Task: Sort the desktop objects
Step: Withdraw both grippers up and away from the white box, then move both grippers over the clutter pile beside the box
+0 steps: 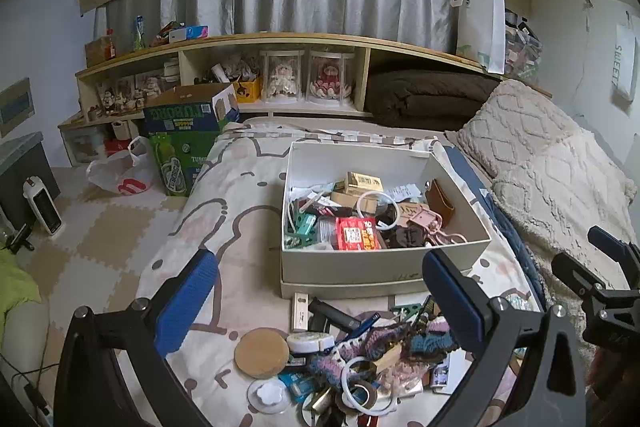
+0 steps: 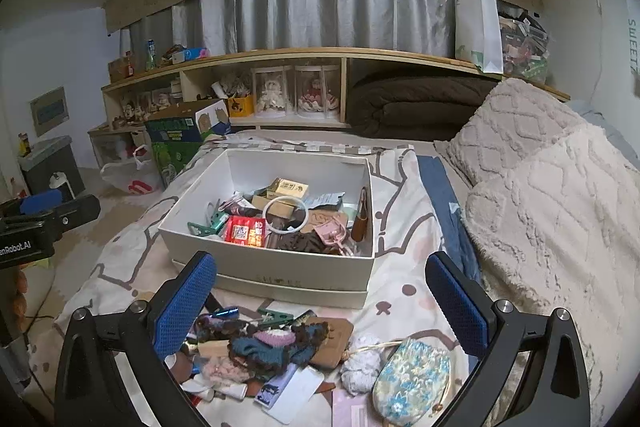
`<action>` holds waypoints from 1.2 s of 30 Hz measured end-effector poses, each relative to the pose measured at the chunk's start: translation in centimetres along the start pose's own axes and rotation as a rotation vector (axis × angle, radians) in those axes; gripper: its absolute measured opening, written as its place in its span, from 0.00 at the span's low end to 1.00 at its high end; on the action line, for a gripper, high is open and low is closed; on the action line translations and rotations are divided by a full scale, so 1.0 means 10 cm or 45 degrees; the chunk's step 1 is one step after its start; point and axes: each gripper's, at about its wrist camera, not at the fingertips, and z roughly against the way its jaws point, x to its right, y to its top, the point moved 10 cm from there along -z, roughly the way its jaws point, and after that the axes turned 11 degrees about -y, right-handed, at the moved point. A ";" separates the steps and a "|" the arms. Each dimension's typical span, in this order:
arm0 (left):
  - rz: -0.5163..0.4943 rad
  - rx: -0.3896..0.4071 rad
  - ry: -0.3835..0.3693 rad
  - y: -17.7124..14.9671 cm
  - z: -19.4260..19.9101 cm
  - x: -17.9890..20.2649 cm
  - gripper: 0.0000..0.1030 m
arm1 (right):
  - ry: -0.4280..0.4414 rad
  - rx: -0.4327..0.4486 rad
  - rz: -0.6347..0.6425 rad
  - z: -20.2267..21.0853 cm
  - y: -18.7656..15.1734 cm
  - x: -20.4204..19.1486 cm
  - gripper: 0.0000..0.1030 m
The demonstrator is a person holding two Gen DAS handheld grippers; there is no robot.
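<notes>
A white cardboard box sits on the bedspread, part filled with small items: a red packet, a gold box, a white ring, a brown pouch. The same box shows in the right wrist view. A pile of loose objects lies in front of it: a cork disc, knitted scrunchies, a floral pouch, pens, tape rolls. My left gripper hangs open above the pile. My right gripper is open over it too, holding nothing.
A cream textured blanket lies heaped to the right of the box. Beyond the bed stands a wooden shelf with dolls and a brown quilt. Green cartons and a plastic bag sit on the floor at left.
</notes>
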 end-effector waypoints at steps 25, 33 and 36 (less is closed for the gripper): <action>0.115 -0.162 0.067 -0.98 -0.17 -0.39 1.00 | 0.054 -0.357 0.120 -0.39 -1.29 -0.71 1.00; 0.122 -0.282 0.103 -1.29 -0.29 -0.57 1.00 | 0.071 -0.521 0.232 -0.65 -1.66 -1.09 1.00; 0.126 -0.321 0.098 -1.38 -0.32 -0.56 1.00 | 0.087 -0.539 0.235 -0.65 -1.73 -1.16 1.00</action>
